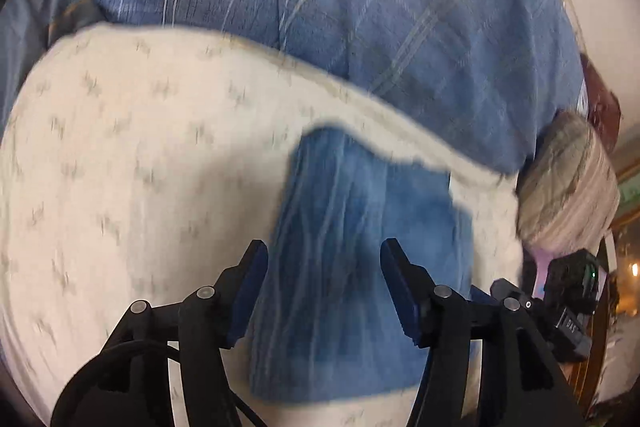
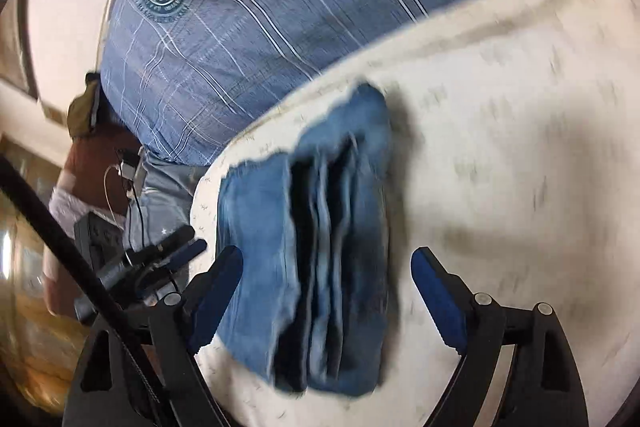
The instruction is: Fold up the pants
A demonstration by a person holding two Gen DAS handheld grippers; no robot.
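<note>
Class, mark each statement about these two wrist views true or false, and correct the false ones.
1. The jeans lie folded on the white cover. True.
2. The right gripper is clamped on the jeans. False: its jaws stand open, gripping nothing.
3. A blue striped pillow lies beyond the cover. True.
4. The left gripper holds a sock. False: it is open and empty.

- The folded pants [image 1: 360, 247] lie on the bed [image 1: 140, 155], near its edge.
- A person's shirt [image 1: 340, 7] rises just behind that edge.
- Both claws hang above the pants, apart from them.
</note>
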